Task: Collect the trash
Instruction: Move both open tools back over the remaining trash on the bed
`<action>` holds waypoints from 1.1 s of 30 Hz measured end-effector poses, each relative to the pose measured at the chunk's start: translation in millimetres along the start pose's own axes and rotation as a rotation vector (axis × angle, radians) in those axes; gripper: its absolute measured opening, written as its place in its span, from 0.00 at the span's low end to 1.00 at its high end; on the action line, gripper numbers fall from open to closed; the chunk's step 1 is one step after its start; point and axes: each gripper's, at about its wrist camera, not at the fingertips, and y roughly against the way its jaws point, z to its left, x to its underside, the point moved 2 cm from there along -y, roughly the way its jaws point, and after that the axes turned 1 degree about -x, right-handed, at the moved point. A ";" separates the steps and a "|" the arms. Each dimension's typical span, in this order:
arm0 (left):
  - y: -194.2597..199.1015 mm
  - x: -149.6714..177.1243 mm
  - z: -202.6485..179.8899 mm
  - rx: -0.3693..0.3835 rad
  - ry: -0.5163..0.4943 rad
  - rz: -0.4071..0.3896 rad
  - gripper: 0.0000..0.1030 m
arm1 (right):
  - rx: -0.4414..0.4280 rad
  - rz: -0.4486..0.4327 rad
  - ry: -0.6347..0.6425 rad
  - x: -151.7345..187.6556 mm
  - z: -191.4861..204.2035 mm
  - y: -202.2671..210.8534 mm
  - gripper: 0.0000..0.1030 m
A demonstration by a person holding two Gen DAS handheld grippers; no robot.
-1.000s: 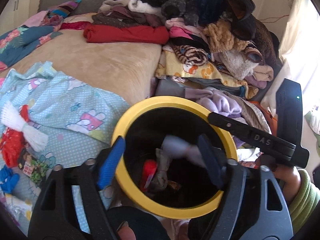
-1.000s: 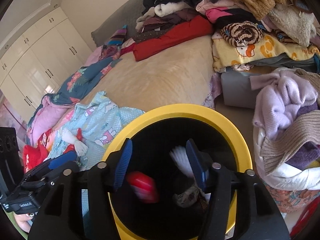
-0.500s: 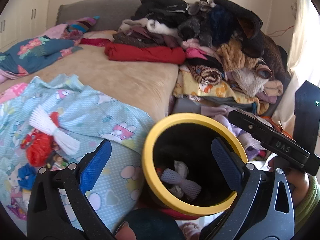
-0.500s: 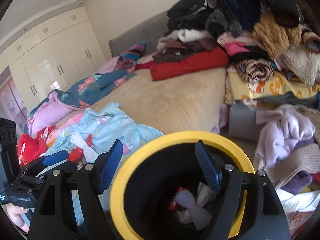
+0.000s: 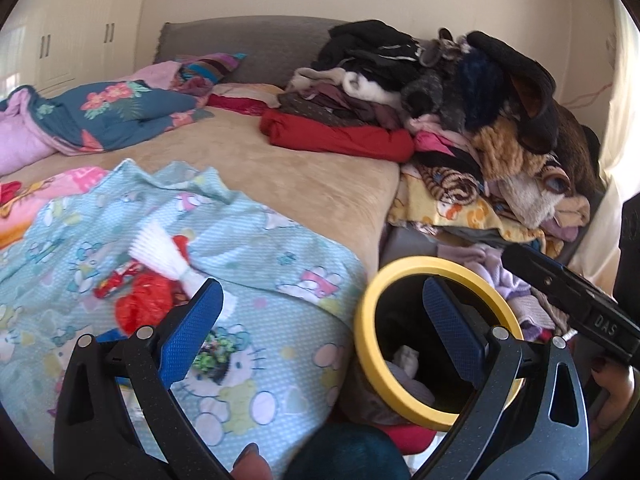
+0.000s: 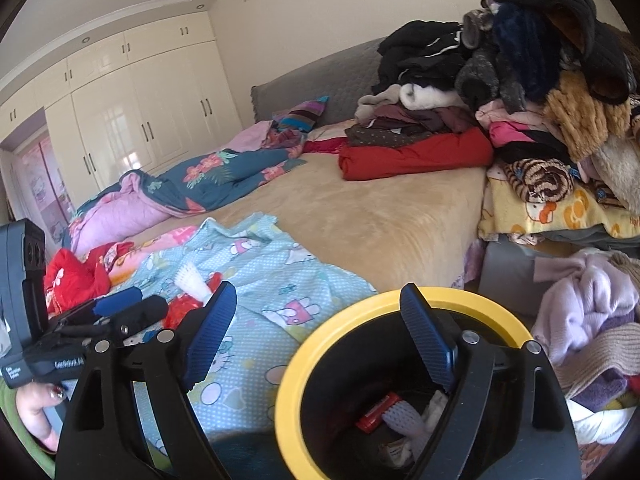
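In the left wrist view, the left gripper (image 5: 320, 316) has its jaws fully spread and holds nothing. At about ten o'clock from it, on the light blue cartoon-print sheet (image 5: 256, 248), lie a white foam net sleeve (image 5: 162, 252) and a crumpled red plastic wrapper (image 5: 142, 306). The black bin with a yellow rim (image 5: 436, 344) stands at three o'clock. In the right wrist view, the right gripper (image 6: 316, 336) is opening its jaws, nothing between them; the bin (image 6: 288, 384), at five o'clock, already contains a red packet (image 6: 378, 412) and another net sleeve (image 6: 404, 420).
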 end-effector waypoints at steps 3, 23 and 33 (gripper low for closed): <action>5.8 -1.1 11.0 -0.016 0.019 -0.015 0.89 | -0.006 0.007 0.007 -0.1 8.8 -4.4 0.79; 23.2 -7.2 86.8 -0.117 0.140 -0.085 0.89 | -0.103 0.056 0.130 8.6 85.5 -31.6 0.79; 33.7 -5.6 120.0 -0.172 0.187 -0.107 0.89 | -0.160 0.094 0.184 16.7 118.3 -47.0 0.79</action>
